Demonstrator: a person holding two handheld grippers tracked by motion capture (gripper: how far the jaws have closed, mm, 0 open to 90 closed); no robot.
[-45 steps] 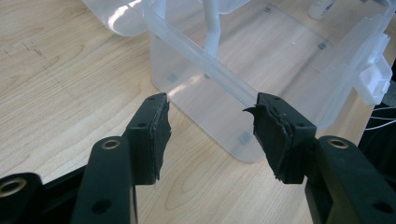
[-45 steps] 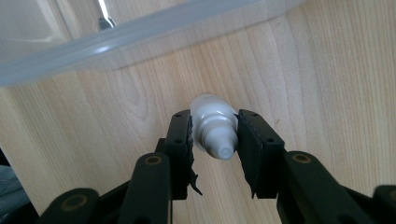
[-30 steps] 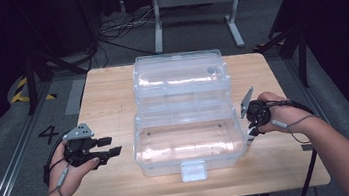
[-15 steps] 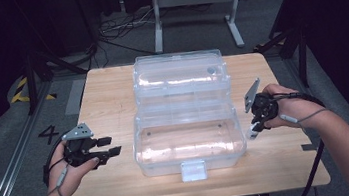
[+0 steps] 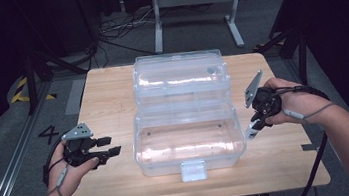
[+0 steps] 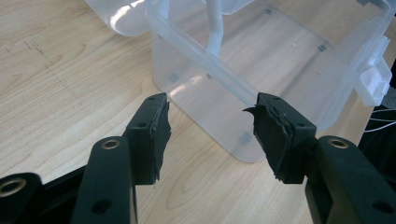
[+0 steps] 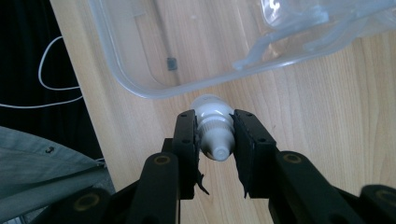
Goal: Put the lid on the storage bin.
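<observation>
Small white bottle gripped, open clear box waiting

The right gripper (image 7: 214, 140) clamps the white bottle (image 7: 214, 128) between its pads at the ribbed neck, nozzle pointing back toward the hand, just outside the clear box (image 5: 188, 141) wall (probably bound for inside). The left gripper (image 6: 210, 130) hovers with jaws wide and empty, the box corner just beyond its fingertips, seemingly ready to steady it.

My left gripper (image 5: 106, 150) is black, with a grey three-cornered plate on top and a thin grey cable looping off below my wrist. My right gripper (image 5: 253, 129) matches it, grey plate included, and its grey cable runs along my bare forearm. Up close, each black jaw has a brass-ringed screw hole, and the dark pads (image 6: 275, 135) are frayed at the edges.
</observation>
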